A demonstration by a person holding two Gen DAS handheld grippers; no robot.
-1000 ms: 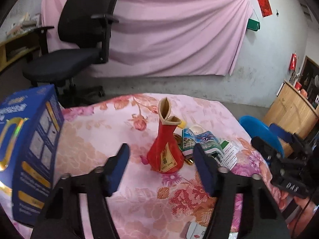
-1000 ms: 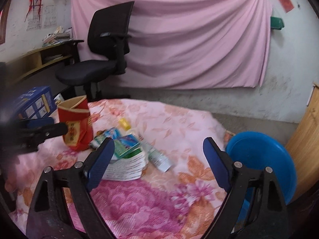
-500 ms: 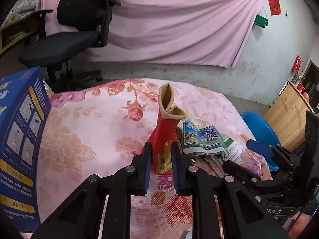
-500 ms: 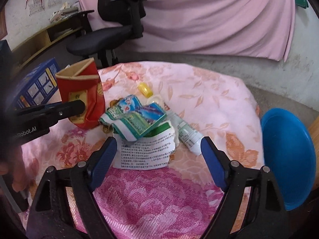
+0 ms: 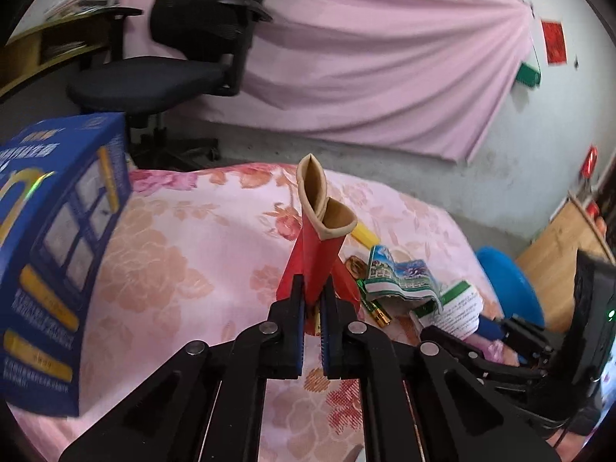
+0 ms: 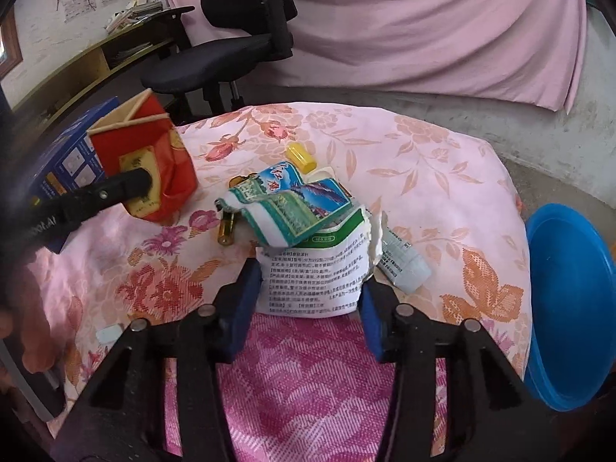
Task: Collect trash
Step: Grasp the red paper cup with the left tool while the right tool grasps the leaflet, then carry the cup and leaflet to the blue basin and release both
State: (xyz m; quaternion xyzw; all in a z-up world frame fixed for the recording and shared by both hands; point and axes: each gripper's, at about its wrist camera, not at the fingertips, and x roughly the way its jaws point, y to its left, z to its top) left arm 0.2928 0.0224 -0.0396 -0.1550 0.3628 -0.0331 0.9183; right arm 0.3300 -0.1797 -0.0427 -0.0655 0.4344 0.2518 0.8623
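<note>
A: Left gripper [image 5: 312,300], state?
B: Fingers [image 5: 294,308] were nearly pressed together, pinching the lower part of the crushed red paper carton with the tan inside [image 5: 316,246]. Its open top was squashed into folds. The carton stood upright on the table covered with a pink floral cloth [image 5: 184,254].

A: Right gripper [image 6: 310,288]?
B: Fingers [image 6: 242,300] were spread, one at each lower side of the white printed paper leaflet [image 6: 312,273], which lay flat on the table. Could not tell whether the pads touched the paper edges.

A: Rest of the trash, relative to the red carton?
B: All on the right-gripper side of it. The green and blue crumpled printed packet [image 6: 292,204] lay just beside the carton, overlapping the top of the leaflet. Gold and green batteries [image 6: 227,227] poked out from under the packet, near the carton base. A small yellow cap-shaped piece [image 6: 301,157] sat past the packet. A white tube [image 6: 402,261] lay beyond the leaflet, touching its edge.

A: Anything else?
B: Tall blue printed cardboard box [image 5: 50,269] stood on the carton's other side, well apart. Round blue plastic basin [image 6: 573,304] was off the table edge, past the tube. Black office chair [image 5: 181,54] behind the table, pink draped sheet [image 5: 365,69] on the wall.
</note>
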